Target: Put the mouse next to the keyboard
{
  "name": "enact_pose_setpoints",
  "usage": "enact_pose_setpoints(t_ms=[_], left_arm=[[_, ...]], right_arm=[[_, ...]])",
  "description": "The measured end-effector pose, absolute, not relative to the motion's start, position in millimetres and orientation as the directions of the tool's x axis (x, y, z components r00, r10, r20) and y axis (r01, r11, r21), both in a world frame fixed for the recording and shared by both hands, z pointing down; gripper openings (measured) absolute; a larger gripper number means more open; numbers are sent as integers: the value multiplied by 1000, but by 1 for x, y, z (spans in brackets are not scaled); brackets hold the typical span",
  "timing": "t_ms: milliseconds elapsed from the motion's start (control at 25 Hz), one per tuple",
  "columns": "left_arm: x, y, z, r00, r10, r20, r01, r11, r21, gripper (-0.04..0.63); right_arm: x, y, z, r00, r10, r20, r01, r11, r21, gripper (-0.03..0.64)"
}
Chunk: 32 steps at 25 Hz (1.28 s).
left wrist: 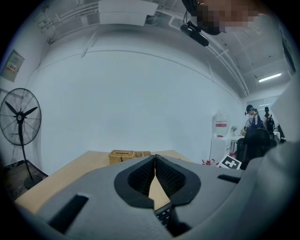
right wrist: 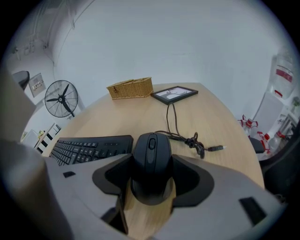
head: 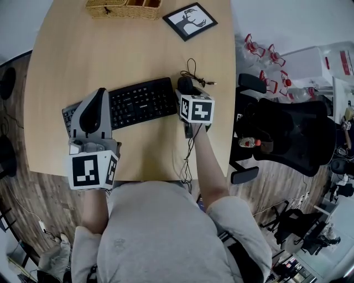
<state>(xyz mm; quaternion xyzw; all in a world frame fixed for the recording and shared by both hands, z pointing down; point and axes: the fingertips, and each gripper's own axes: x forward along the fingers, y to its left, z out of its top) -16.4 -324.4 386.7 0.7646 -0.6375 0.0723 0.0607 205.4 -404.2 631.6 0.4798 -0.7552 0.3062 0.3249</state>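
A black wired mouse [right wrist: 151,147] rests on the wooden table [head: 66,50], just right of the black keyboard [right wrist: 89,147]. My right gripper [right wrist: 151,164] is shut on the mouse, with a jaw pressed against each side. In the head view the mouse [head: 183,83] lies at the right end of the keyboard [head: 141,102], under the right gripper [head: 185,89]. Its cable [right wrist: 187,138] is coiled loosely behind it. My left gripper [head: 99,95] hovers over the keyboard's left part. The left gripper [left wrist: 154,157] is shut, with nothing between its jaws.
At the table's far edge stand a wicker basket [head: 124,8] and a framed picture [head: 189,20]. A black office chair [head: 282,132] is off the table's right side. The cable's plug [right wrist: 216,148] lies loose to the mouse's right.
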Motion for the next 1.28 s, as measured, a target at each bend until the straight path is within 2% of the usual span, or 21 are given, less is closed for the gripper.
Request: enact_pose_setpoints(t_ms=[800, 1000, 1200, 1240, 1280], left_arm=[[-37, -319, 386, 151, -971, 183, -988, -154, 1, 10], [-50, -315, 382, 149, -973, 176, -988, -151, 0, 9], [-57, -310, 375, 162, -973, 161, -986, -164, 0, 9], [-58, -309, 374, 167, -973, 158, -986, -169, 0, 10], [-59, -307, 373, 171, -973, 156, -985, -173, 0, 9]], right_arm=[[205, -410, 642, -280, -528, 802, -931, 355, -92, 249], [210, -410, 621, -271, -581, 768, -937, 341, -72, 249], [202, -397, 592, -315, -614, 724, -929, 355, -104, 247], [200, -394, 586, -326, -623, 711, -927, 357, -112, 238], [198, -391, 579, -332, -634, 698, -926, 359, -115, 199]])
